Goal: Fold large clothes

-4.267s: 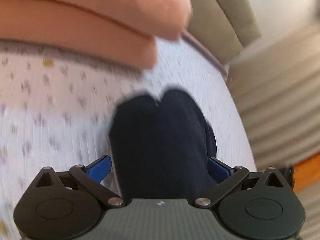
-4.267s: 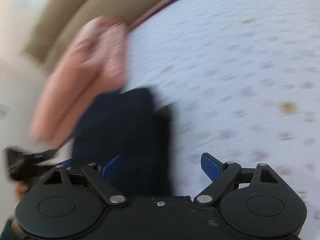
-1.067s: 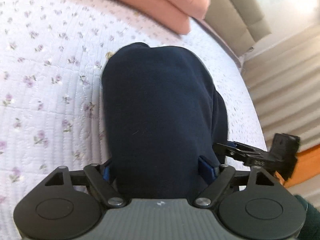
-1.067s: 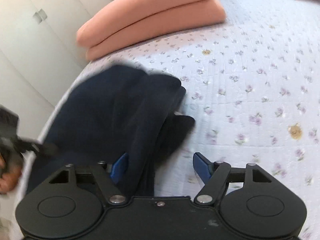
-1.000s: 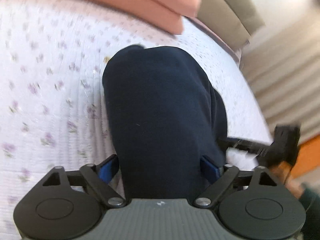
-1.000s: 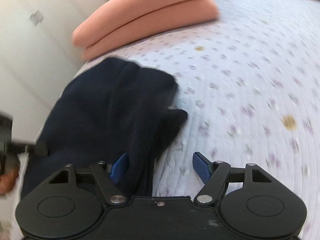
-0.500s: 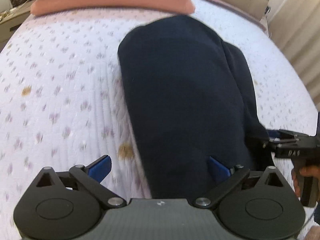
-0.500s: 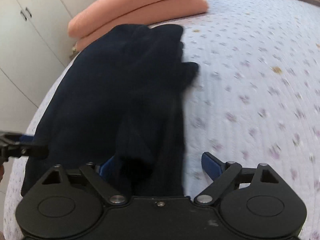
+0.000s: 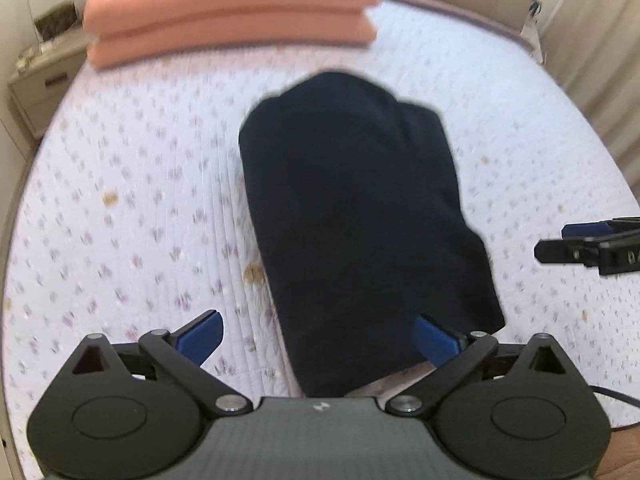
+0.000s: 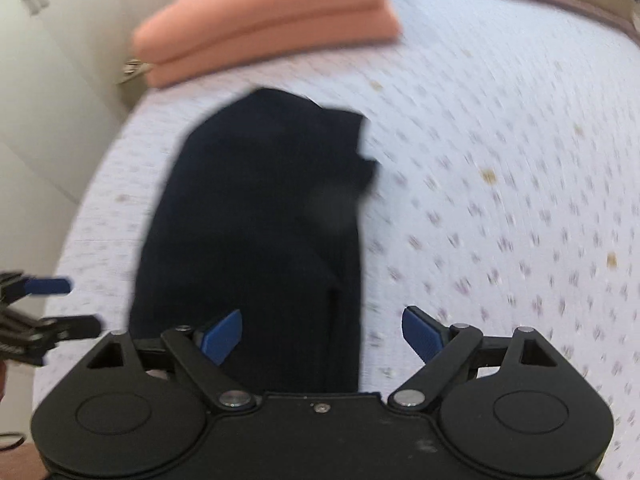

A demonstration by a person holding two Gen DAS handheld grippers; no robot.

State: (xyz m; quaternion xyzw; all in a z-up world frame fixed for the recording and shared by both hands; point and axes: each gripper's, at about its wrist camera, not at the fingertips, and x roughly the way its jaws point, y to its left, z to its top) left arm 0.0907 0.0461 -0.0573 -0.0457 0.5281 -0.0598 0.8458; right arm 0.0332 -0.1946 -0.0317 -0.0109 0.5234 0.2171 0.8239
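Navy knit garment (image 9: 356,208) folded oblong on quilted floral bedspread (image 9: 132,184) — both hand-held grippers (image 9: 318,336) (image 10: 322,330) gaping, empty.

Blur and cut-offs

Garment (image 10: 256,240) smeared by motion — folds unreadable; its near end hides behind the right claw (image 10: 322,334); pillows (image 10: 264,20) cut off at the top edge.

floral bed (image 9: 140,200), navy garment (image 9: 352,208), pink pillows (image 9: 228,8)
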